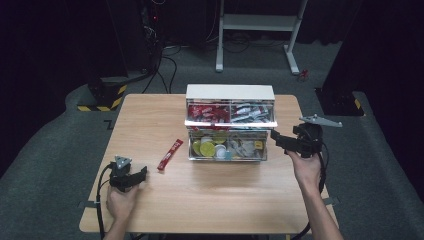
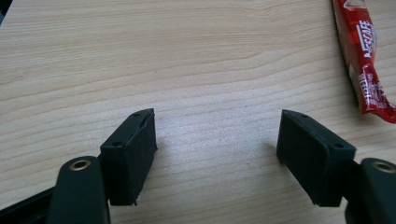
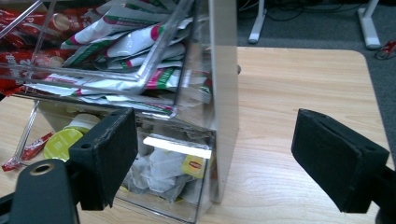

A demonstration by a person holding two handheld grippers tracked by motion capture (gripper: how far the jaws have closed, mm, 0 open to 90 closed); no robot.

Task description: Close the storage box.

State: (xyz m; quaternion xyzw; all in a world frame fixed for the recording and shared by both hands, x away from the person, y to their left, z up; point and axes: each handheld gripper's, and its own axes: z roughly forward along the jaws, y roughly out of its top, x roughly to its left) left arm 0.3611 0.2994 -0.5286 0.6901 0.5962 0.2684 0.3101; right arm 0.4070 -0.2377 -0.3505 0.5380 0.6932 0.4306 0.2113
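From above, the right gripper sits just beside the clear organizer box, fingers apart and empty. A bump could slide the box.

The left gripper rests on the counter, fingers apart; the red coffee stick lies off to one side.

Up close, the right gripper's fingers straddle the box wall and could snag it.

matt wood table, clear glossy plastic organiser, shiny red sachet.
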